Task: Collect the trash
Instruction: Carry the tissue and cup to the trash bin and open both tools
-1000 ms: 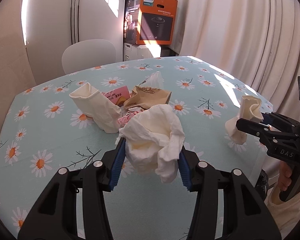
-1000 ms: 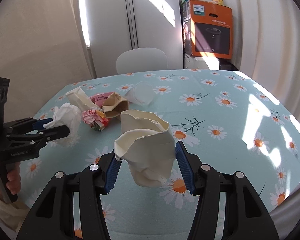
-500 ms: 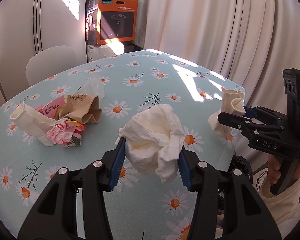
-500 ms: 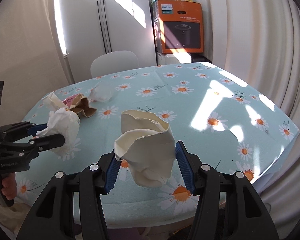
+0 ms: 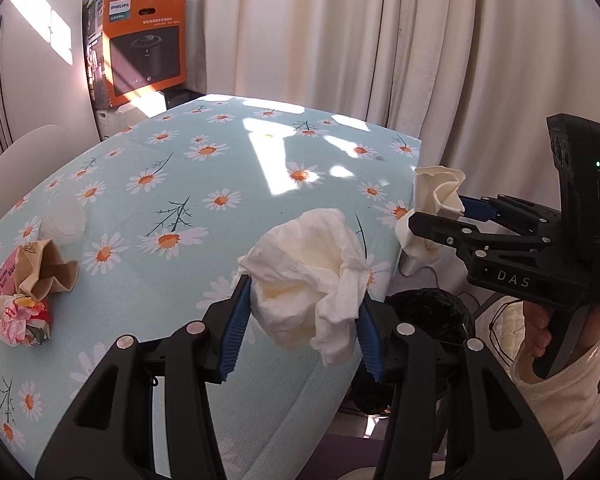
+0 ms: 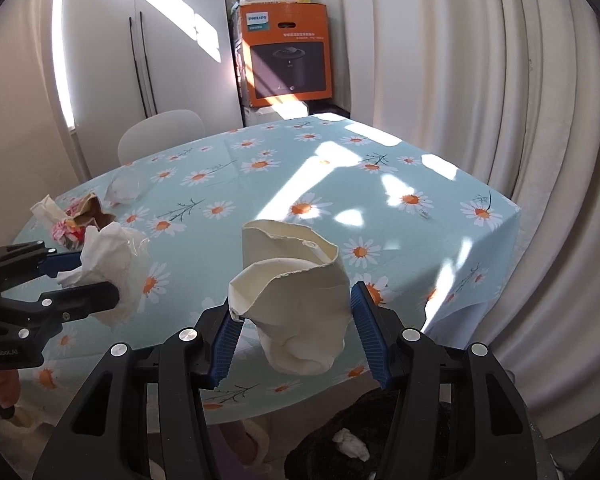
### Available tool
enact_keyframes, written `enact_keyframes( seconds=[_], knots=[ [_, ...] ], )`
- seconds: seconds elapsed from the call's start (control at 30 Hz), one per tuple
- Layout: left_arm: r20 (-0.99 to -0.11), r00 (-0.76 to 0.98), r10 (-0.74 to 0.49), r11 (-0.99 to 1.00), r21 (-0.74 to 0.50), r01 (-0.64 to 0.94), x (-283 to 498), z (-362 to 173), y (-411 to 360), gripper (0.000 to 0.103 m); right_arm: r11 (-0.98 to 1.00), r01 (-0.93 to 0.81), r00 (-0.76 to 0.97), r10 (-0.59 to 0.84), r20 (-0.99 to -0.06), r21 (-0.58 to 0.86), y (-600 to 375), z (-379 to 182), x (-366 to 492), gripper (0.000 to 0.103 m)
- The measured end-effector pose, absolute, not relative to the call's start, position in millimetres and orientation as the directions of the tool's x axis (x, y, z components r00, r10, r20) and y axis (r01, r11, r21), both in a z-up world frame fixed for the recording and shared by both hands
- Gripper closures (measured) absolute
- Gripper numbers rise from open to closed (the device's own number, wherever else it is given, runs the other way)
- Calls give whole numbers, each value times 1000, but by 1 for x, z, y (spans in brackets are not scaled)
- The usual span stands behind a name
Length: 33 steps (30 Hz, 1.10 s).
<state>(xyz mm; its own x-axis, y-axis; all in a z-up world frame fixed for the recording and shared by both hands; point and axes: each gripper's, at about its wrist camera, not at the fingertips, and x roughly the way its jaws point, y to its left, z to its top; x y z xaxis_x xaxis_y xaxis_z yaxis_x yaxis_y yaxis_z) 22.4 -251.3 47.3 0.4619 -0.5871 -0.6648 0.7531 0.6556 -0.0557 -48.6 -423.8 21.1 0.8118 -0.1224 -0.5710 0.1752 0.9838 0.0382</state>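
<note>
My left gripper (image 5: pixel 302 326) is shut on a crumpled white tissue (image 5: pixel 312 280), held over the table's near edge; it also shows in the right wrist view (image 6: pixel 112 264). My right gripper (image 6: pixel 294 340) is shut on a crushed cream paper cup (image 6: pixel 296 288), held past the table edge above a black trash bag (image 6: pixel 364 432) with a white wad in it. The cup also shows in the left wrist view (image 5: pixel 436 204), above the bag (image 5: pixel 424 316). More trash lies on the table: a brown paper cup (image 5: pixel 44 268), a pink crumpled wrapper (image 5: pixel 22 318), a clear plastic cup (image 5: pixel 62 220).
The table (image 5: pixel 204 208) has a light blue daisy cloth. A white chair (image 6: pixel 160 136) stands at its far side. An orange Philips box (image 6: pixel 288 60) sits on a stack in the corner. White curtains (image 6: pixel 480 80) hang close on the right.
Both grippers have swung right and back toward the table's near edge with their loads. The trash pile now sits far left and the black bag has come into view below.
</note>
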Motion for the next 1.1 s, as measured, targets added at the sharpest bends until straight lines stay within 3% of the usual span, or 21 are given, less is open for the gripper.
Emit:
enact_keyframes(
  seconds=[0.37, 0.6, 0.83, 1.1],
  knots=[
    [-684, 286, -671, 462, -85, 883, -8, 34, -322, 53, 951, 307, 760, -262, -594, -27, -464, 10, -94, 52],
    [-713, 153, -684, 325, -111, 939, -28, 15, -361, 53, 924, 379, 682, -320, -658, -56, -489, -9, -118, 52],
    [-763, 101, -638, 210, -46, 977, -47, -29, -402, 53, 904, 413, 551, -345, -760, -111, -521, -55, -129, 52],
    [-845, -21, -535, 140, -113, 984, -59, -101, -440, 53, 903, 421, 442, -293, -848, -92, -547, -125, -139, 52]
  ],
)
